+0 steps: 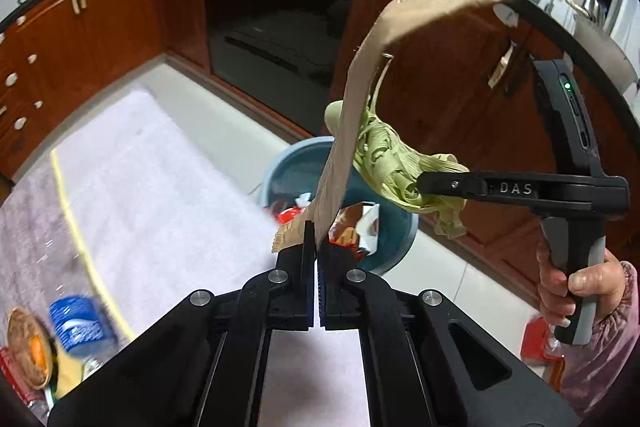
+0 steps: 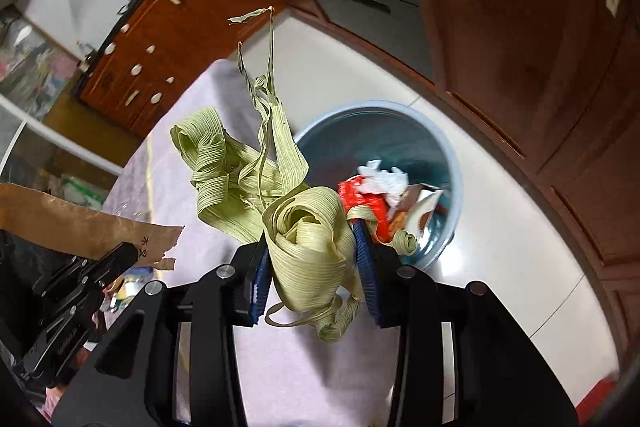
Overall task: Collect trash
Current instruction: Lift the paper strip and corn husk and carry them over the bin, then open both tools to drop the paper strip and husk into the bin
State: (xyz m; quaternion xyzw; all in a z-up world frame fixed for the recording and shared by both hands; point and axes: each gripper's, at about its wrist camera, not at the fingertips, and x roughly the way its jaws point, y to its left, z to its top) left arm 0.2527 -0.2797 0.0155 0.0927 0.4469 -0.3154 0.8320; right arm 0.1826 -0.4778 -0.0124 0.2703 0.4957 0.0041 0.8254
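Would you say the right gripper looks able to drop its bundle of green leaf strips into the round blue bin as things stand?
Probably yes. The right gripper, shut on the bundle of green leaf strips, hangs beside the round blue bin, whose open top is only partly filled with wrappers, and nothing stands between them.

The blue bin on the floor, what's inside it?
Inside the blue bin: red wrapper, crumpled white paper, a foil packet. Anything beneath them is hidden.
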